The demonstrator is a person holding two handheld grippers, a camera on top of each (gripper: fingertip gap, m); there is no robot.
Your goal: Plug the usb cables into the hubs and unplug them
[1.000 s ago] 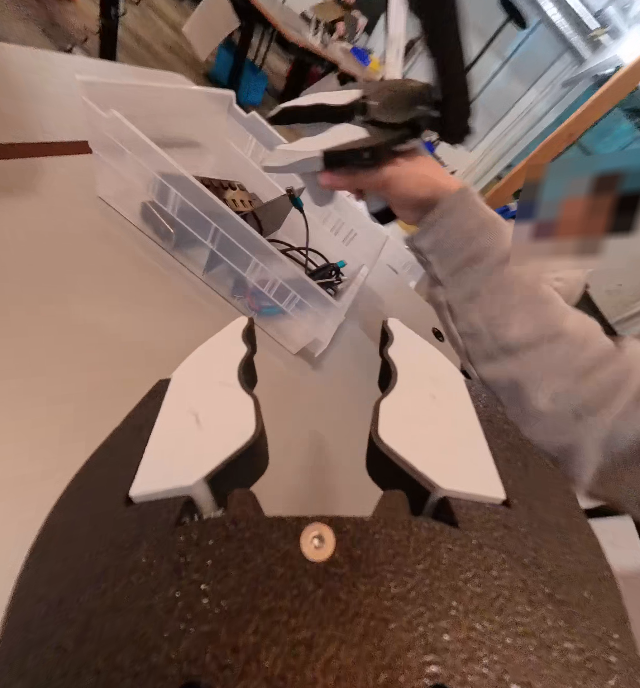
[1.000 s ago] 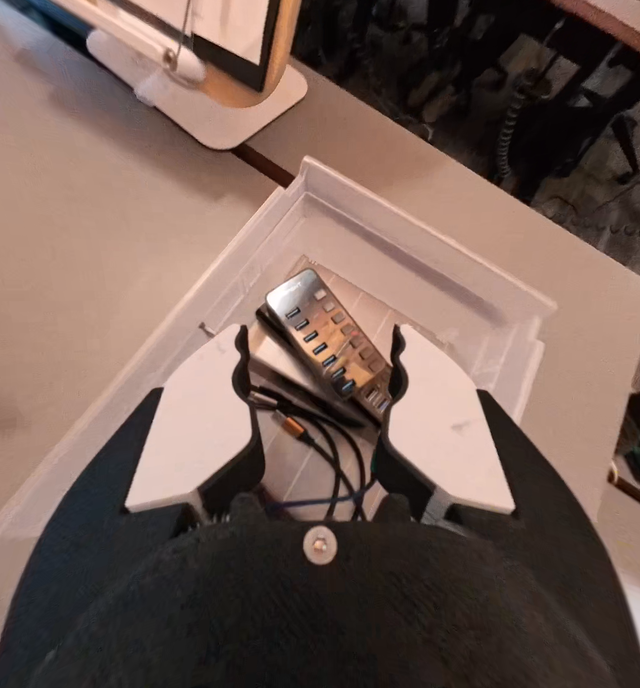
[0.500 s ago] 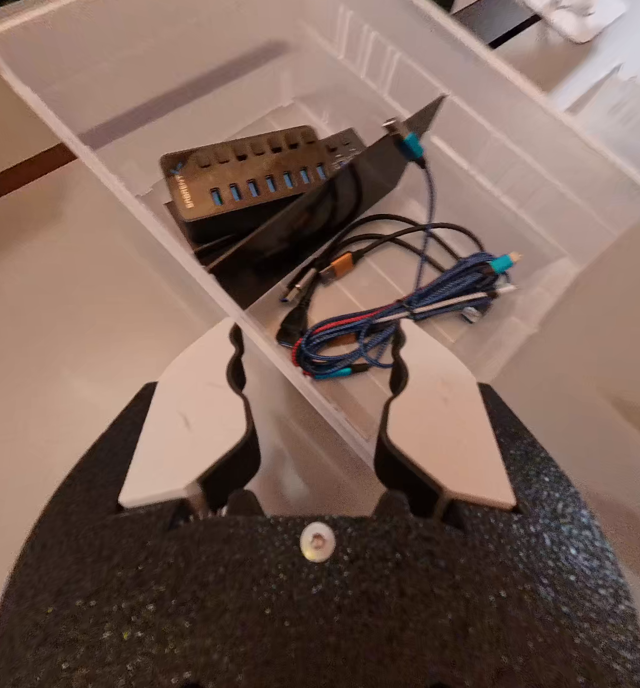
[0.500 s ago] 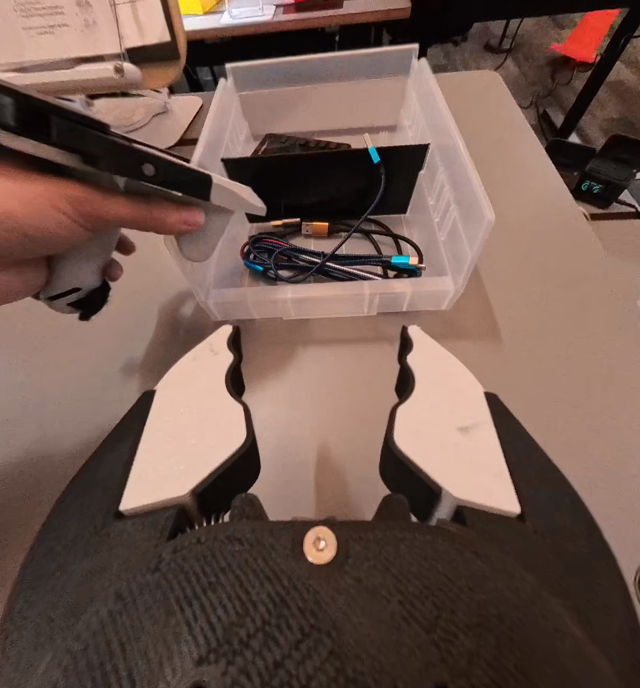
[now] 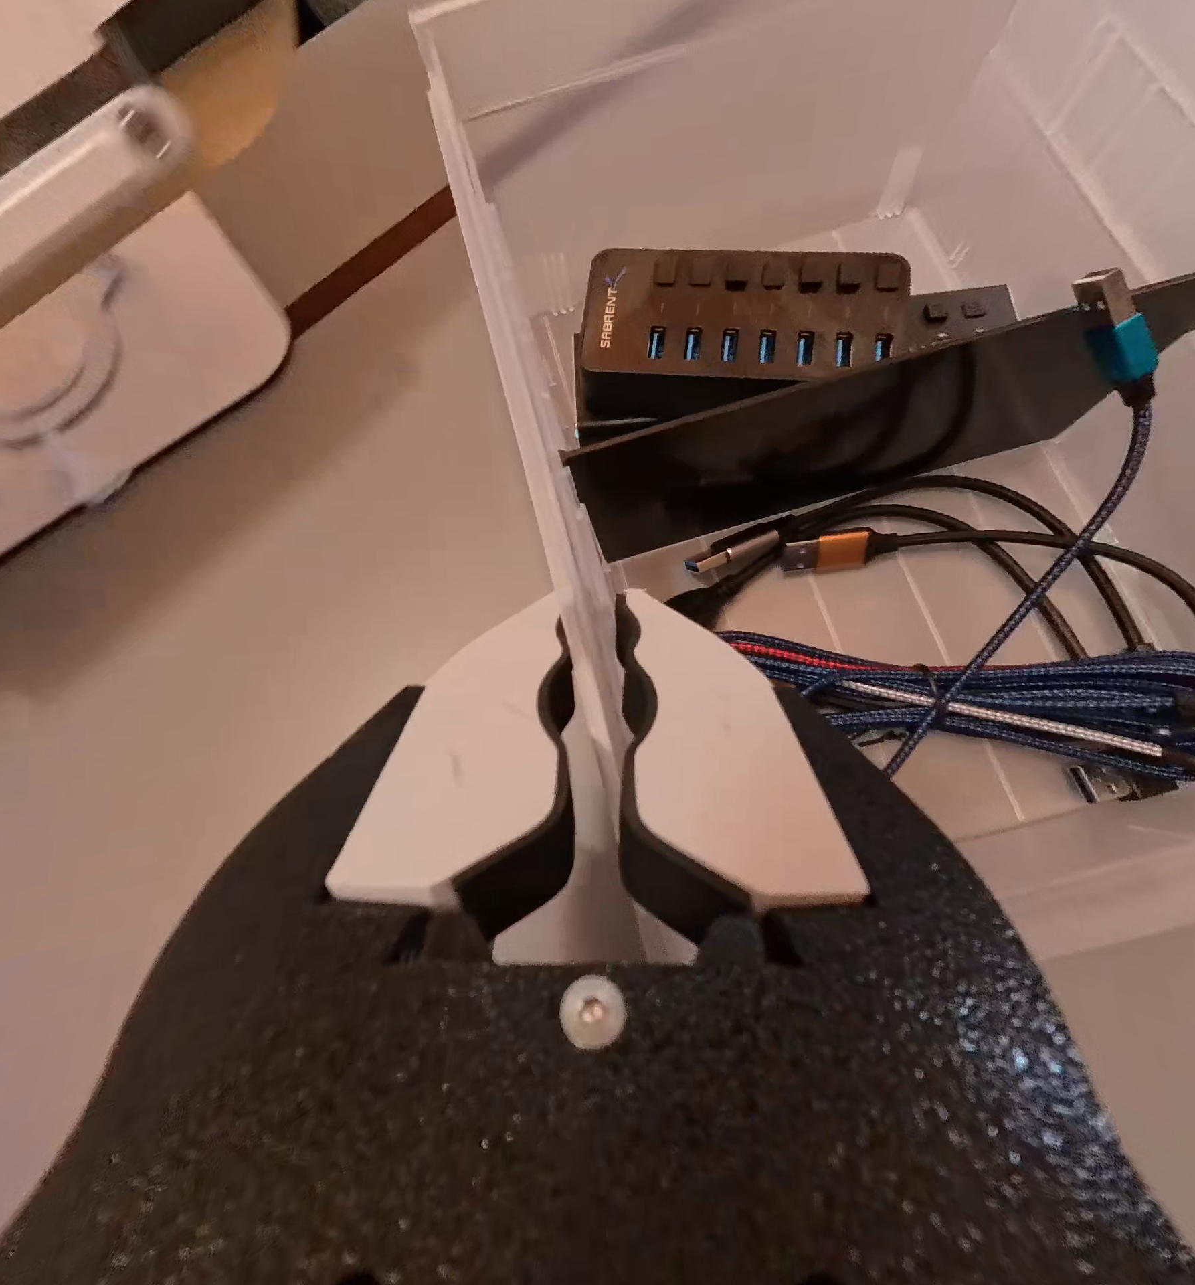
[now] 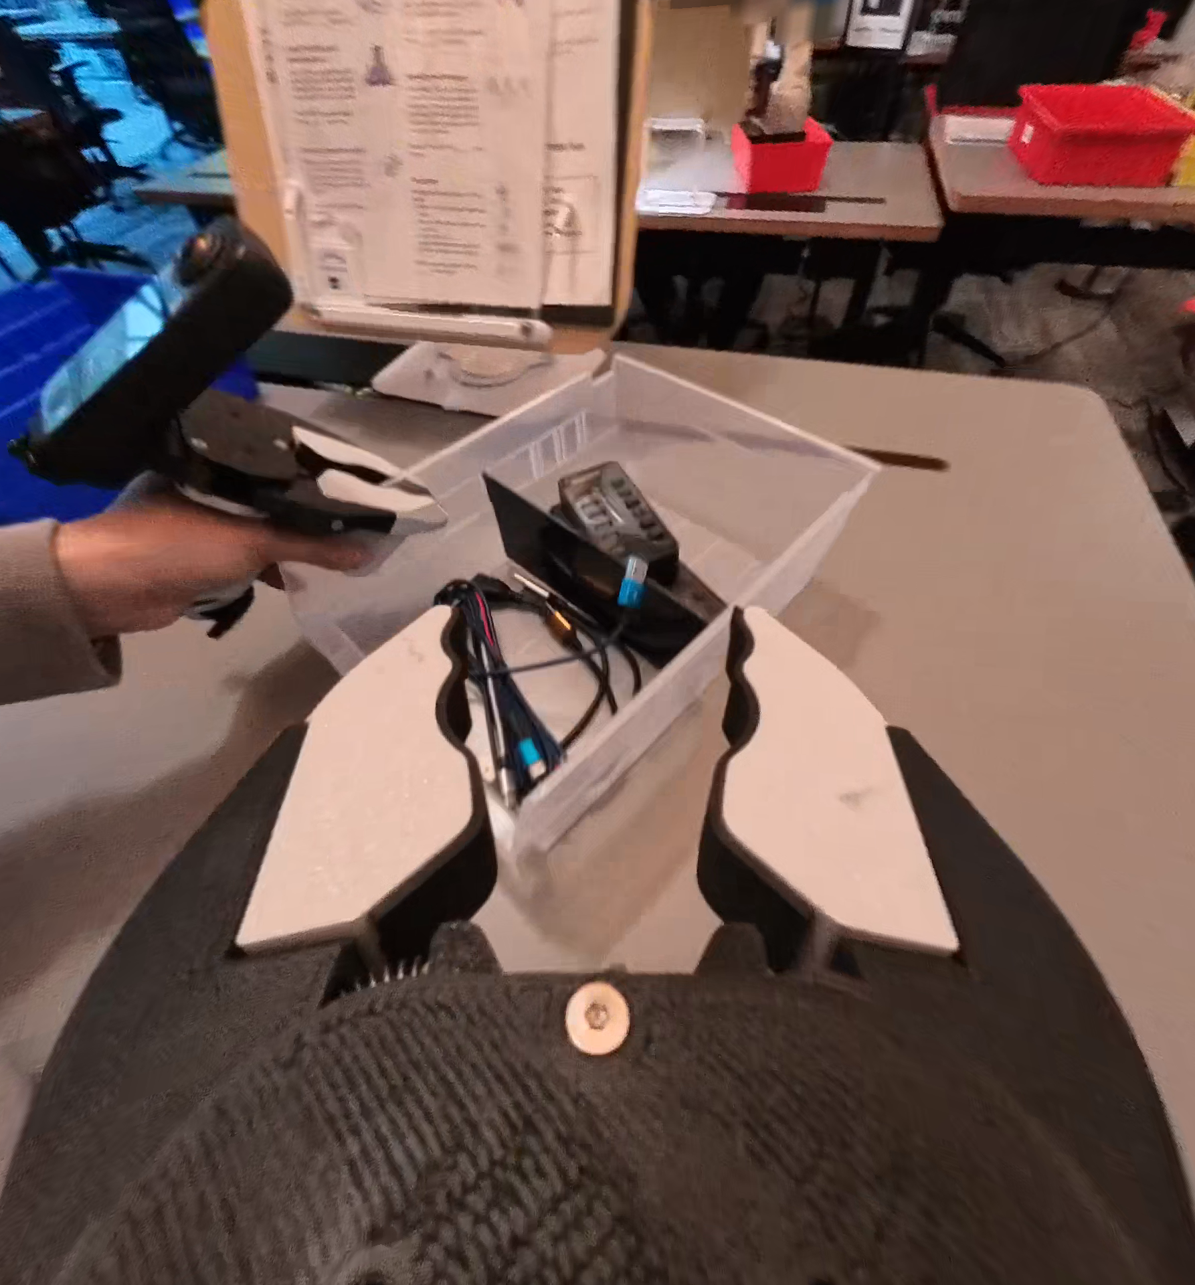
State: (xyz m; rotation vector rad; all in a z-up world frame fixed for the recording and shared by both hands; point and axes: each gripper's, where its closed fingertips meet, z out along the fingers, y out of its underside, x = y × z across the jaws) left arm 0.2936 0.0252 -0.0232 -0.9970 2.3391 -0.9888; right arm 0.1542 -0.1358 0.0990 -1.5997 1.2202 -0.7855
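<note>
A clear plastic bin stands on the beige table. It holds a black USB hub behind a leaning black divider panel, and a bundle of USB cables. One teal-collared plug rests on the panel's top edge. My left gripper is shut on the bin's left wall; it also shows in the right wrist view. My right gripper is open and empty, with the bin's near corner between its fingers. The hub and cables also show in that view.
A document stand with papers rises just behind the bin; its white base lies left of the bin. Red bins sit on tables far behind. The table's right edge is near the bin.
My left gripper moved onto the bin's left wall and shut on it. My right gripper came closer, now straddling the bin's near corner. The bin has turned relative to the right view.
</note>
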